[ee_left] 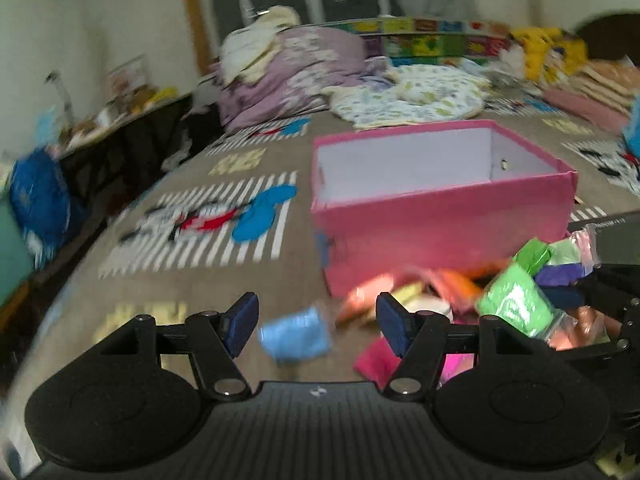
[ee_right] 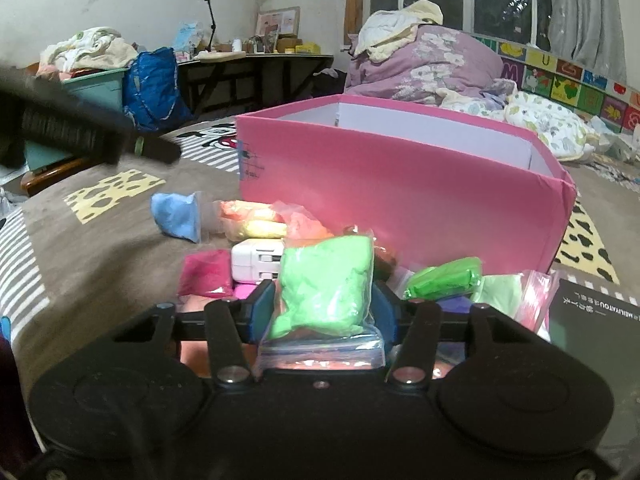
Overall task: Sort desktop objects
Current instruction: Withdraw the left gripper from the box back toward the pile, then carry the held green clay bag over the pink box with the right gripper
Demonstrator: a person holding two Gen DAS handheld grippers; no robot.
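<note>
An open pink box point(ee_left: 440, 220) stands on the patterned bedspread; it also shows in the right wrist view point(ee_right: 400, 188). In front of it lies a pile of bagged clay packs in several colours. My right gripper point(ee_right: 320, 308) is shut on a light green clay bag point(ee_right: 326, 284), held just above the pile; that bag also shows in the left wrist view point(ee_left: 514, 300). My left gripper point(ee_left: 316, 324) is open and empty, hovering over a light blue clay pack point(ee_left: 296, 338), which also shows in the right wrist view point(ee_right: 178, 216). A white charger point(ee_right: 256, 266) lies in the pile.
A dark green clay bag point(ee_right: 444, 278), orange and yellow packs point(ee_right: 252, 222) and a magenta pack point(ee_right: 206, 274) lie around. A black booklet point(ee_right: 596, 336) lies at the right. Bedding and quilts point(ee_right: 432, 60) are heaped behind the box.
</note>
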